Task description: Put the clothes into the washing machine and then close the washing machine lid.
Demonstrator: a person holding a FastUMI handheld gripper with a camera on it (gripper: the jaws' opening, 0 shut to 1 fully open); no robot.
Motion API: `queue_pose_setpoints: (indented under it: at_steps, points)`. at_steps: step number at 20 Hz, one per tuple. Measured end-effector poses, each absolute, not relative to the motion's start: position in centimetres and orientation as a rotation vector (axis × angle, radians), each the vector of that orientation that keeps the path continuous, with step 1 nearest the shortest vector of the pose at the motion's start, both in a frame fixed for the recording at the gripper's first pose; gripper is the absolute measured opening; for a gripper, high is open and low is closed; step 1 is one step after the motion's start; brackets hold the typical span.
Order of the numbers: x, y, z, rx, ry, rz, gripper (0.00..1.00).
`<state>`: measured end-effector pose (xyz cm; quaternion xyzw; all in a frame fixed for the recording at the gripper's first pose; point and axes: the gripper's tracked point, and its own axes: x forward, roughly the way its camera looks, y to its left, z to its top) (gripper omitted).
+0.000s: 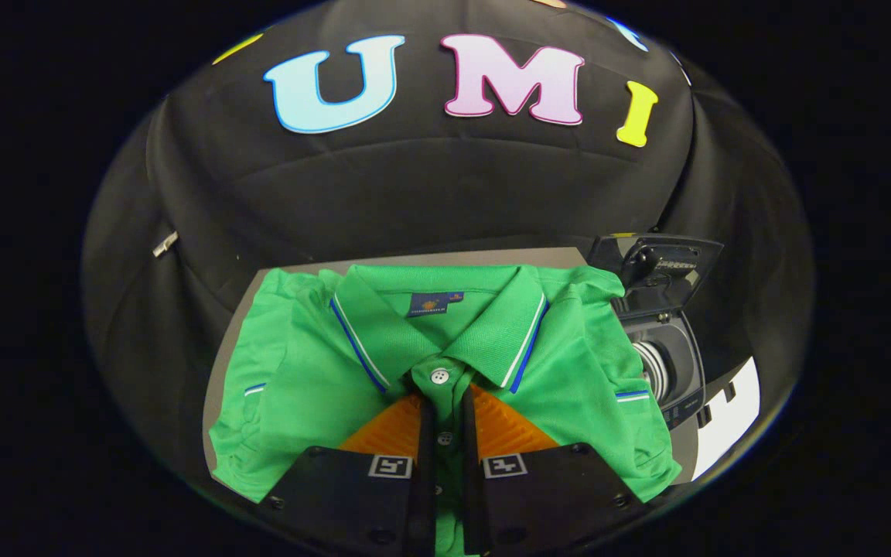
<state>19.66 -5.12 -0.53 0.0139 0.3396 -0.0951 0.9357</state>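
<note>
A green polo shirt (569, 363) with a blue-and-white trimmed collar lies folded on a grey table (492, 257), collar pointing away from me. My gripper (445, 398) is low over the shirt's front. Its fingers are drawn close together along the button placket, just below the collar button. A narrow strip of placket fills the gap between them, so the gripper is shut on the shirt. To the right of the shirt stands a small dark washing machine (677, 371). Its lid (658, 263) is tipped up and open, and the drum opening shows below it.
The shirt's right sleeve reaches almost to the washing machine's rim. A white panel (732, 418) sits low beside the machine on its right. The booth's black cloth wall rises close behind the table's far edge.
</note>
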Motion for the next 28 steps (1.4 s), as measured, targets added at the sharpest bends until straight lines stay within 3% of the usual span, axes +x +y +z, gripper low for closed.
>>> queue_pose_setpoints:
  at_steps: [2, 15, 28]
  points:
    - [19.7, -5.1, -0.4, -0.014, 0.687, -0.185, 0.05]
    - [18.9, -5.5, 6.9, -0.051, 0.447, -0.19, 0.05]
    - [15.3, -14.1, 14.4, -0.048, 0.323, -0.166, 0.05]
